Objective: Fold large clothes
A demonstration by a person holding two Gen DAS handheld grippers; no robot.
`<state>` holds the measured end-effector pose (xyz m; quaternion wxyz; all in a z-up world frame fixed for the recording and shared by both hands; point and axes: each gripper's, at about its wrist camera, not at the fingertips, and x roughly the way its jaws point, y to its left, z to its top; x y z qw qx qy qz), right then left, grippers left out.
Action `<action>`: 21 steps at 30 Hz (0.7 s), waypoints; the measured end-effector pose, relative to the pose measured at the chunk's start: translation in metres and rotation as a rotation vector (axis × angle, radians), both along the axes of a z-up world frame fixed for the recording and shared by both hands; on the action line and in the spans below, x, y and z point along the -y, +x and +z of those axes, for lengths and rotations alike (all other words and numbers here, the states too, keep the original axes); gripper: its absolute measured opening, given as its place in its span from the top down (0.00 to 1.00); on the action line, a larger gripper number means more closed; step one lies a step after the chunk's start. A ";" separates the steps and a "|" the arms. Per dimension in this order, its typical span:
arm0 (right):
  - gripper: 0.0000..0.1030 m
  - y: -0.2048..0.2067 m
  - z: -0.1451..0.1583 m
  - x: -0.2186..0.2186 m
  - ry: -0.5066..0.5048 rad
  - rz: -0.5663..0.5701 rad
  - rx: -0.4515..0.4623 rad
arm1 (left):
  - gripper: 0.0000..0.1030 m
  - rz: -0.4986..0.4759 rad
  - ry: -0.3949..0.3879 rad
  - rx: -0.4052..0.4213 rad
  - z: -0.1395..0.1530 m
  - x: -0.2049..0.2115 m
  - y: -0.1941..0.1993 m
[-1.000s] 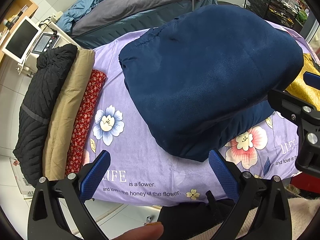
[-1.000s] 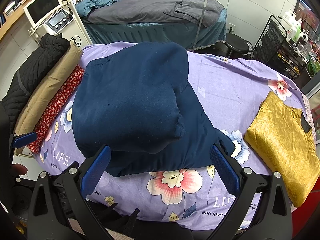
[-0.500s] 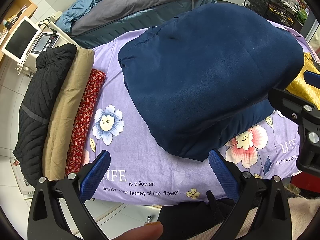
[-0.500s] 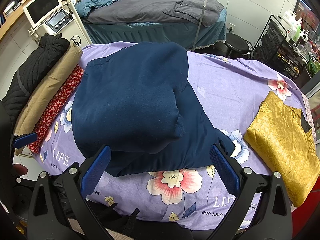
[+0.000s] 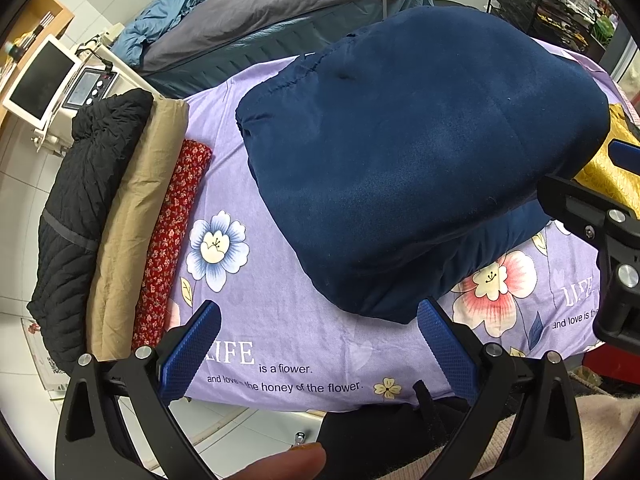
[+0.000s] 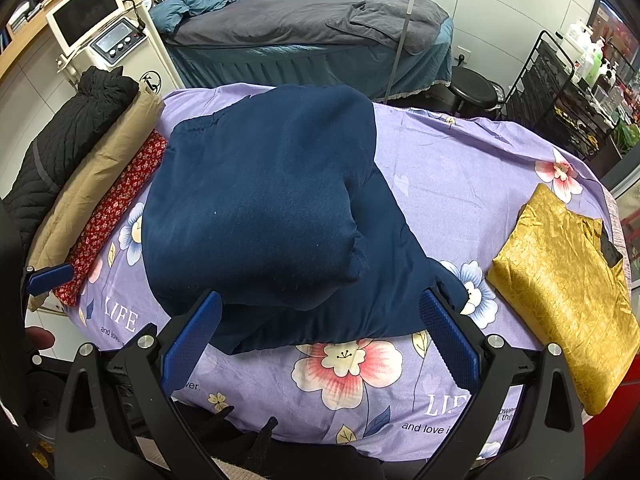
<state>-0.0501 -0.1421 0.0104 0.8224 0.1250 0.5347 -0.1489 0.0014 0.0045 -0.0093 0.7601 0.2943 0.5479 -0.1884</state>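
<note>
A bulky navy blue garment (image 5: 412,160) (image 6: 260,208) lies folded in a thick bundle in the middle of a purple flowered sheet (image 5: 280,320) (image 6: 460,168). My left gripper (image 5: 318,336) hovers open over the sheet's near edge, just short of the bundle's front corner, nothing between its blue pads. My right gripper (image 6: 318,332) is open too, over the bundle's near edge, holding nothing. Part of the right gripper's black frame (image 5: 600,232) shows at the right of the left wrist view.
Folded black (image 5: 80,216), tan (image 5: 136,224) and red patterned (image 5: 172,240) clothes lie side by side at the sheet's left edge. A folded gold garment (image 6: 560,280) lies at the right. Behind stand a grey-covered bed (image 6: 312,28), a white machine with a screen (image 6: 92,20) and a black wire rack (image 6: 568,92).
</note>
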 end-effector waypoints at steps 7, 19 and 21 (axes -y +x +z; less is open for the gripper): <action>0.05 0.000 0.000 -0.001 0.000 0.000 0.000 | 0.06 -0.002 0.004 -0.003 -0.001 0.002 0.001; 0.06 0.000 -0.001 0.000 0.003 -0.001 0.013 | 0.06 -0.008 0.019 -0.017 -0.004 0.006 0.001; 0.06 -0.001 0.001 0.001 0.002 -0.004 0.029 | 0.06 -0.013 0.012 -0.017 -0.003 0.006 0.001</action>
